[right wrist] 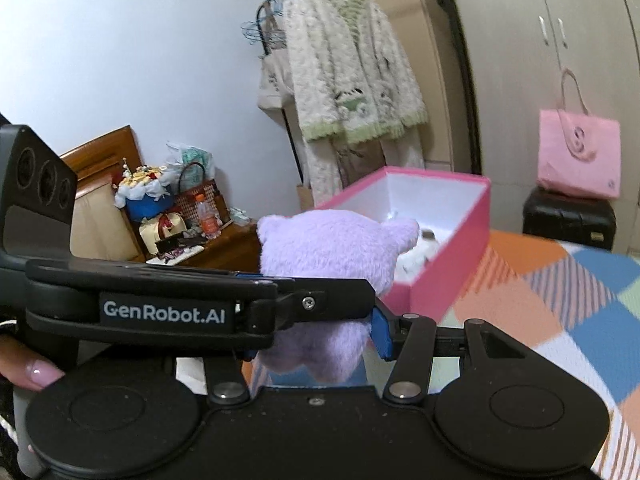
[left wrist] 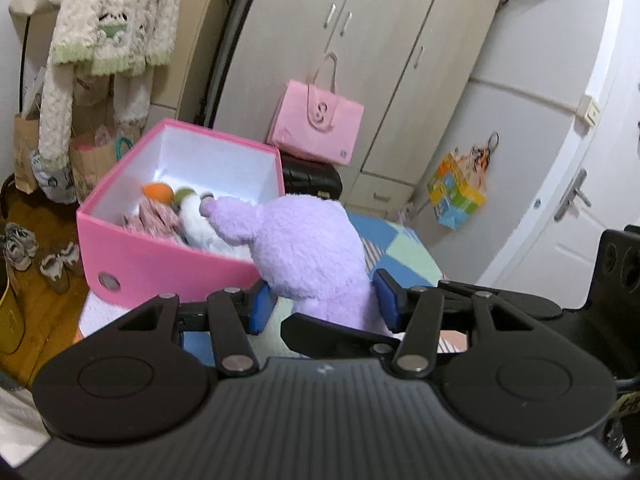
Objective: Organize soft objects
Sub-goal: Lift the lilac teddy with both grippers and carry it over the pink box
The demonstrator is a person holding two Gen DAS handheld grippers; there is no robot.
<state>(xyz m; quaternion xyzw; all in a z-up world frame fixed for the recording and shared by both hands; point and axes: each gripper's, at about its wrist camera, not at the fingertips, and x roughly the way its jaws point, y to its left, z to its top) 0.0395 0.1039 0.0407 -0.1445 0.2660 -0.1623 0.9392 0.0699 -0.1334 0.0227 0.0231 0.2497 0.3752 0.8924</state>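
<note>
A purple plush toy point(left wrist: 308, 248) is held over the near edge of a pink box point(left wrist: 160, 264) on the bed, one arm reaching into the box. My left gripper point(left wrist: 324, 304) has its blue pads on both sides of the toy's lower body and is shut on it. My right gripper point(right wrist: 316, 332) also grips the same purple toy point(right wrist: 332, 248) from the other side, crossing the left gripper. The pink box point(right wrist: 448, 268) holds a white plush point(left wrist: 196, 224), a pink striped soft item point(left wrist: 156, 216) and an orange ball point(left wrist: 158, 192).
A chequered blanket point(right wrist: 560, 304) covers the bed. A pink tote bag point(left wrist: 316, 128) sits on a black case point(left wrist: 312, 178) by the wardrobe. A fuzzy cardigan point(right wrist: 352, 64) hangs on a rack. A cluttered wooden nightstand point(right wrist: 192, 232) is on the left. Shoes point(left wrist: 24, 244) lie on the floor.
</note>
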